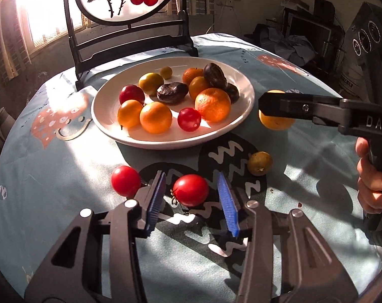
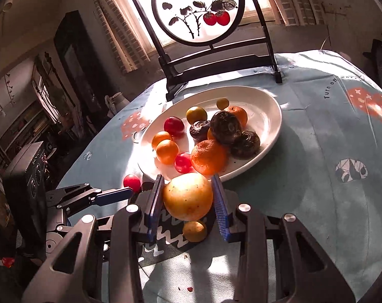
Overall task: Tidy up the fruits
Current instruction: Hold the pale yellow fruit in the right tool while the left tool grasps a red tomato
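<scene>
left tongs [image 1: 191, 199]: released, straddling a round red tomato [image 1: 190, 190] on the surface | right tongs [image 2: 188, 207]: clenched on a round yellow-orange fruit [image 2: 188, 196]; lifted beside the white plate [image 2: 269, 123]

a: from my feed: plate [image 1: 244, 85] glazed white ceramic, glossy. tablecloth [image 1: 64, 176] matt printed cloth, faintly creased.

b: fruit?

a: red tomato [image 1: 190, 190] smooth, shiny skin. dark fruits [image 2: 226, 127] wrinkled, dull. mandarin [image 1: 212, 104] pebbled peel.

b: my tools?

a: left gripper [image 1: 191, 202] matt black plastic, ribbed blue pads [image 1: 228, 199], bright metal rivets [image 1: 252, 204]. screen frame [image 2: 266, 40] dark lacquered wood, it seems.
</scene>
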The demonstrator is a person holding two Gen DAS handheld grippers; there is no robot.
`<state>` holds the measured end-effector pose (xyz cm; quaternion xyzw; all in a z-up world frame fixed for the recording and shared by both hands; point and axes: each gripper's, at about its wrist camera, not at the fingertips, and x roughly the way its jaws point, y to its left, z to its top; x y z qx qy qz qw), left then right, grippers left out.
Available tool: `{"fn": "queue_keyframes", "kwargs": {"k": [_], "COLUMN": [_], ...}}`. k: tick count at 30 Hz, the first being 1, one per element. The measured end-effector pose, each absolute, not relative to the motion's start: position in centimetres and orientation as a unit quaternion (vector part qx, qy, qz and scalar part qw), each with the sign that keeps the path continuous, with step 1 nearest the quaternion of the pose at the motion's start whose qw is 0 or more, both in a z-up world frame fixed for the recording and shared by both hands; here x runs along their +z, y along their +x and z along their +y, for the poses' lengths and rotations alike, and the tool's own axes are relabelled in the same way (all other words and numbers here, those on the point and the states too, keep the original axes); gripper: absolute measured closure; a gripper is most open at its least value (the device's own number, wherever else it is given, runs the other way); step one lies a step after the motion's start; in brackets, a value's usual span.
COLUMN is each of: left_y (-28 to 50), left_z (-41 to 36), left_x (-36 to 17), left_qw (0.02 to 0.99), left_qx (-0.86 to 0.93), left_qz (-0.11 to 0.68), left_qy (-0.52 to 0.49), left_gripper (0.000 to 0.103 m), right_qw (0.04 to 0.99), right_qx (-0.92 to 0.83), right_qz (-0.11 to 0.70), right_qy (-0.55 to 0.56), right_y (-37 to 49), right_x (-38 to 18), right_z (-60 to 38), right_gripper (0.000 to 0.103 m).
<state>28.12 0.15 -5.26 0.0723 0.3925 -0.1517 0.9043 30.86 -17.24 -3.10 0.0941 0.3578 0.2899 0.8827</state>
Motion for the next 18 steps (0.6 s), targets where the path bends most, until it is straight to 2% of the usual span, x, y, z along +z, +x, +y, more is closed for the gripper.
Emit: {"fn": "queue_keyframes", "kwargs": {"k": [15, 18], "left_y": [29.0, 29.2], "left_z": [-0.3, 0.0], "left_x": [-7.3, -7.3], "left_qw": [0.896, 0.896], "left_qx": [-0.125, -0.121], "left_qz": [0.413, 0.415], "left_qy": [0.102, 0.097], "left_gripper": [0.062, 0.066], "right_qw": [0.884, 0.885], "right_qx": [0.281, 0.28], "right_qz": [0.362, 0.361], "right_qy": [0.091, 0.089], "right_y": [30.9, 30.8], "right_x": [-3.4, -3.4], "right_z": [-17.3, -17.3], "right_gripper": [0.065, 0.065]}}
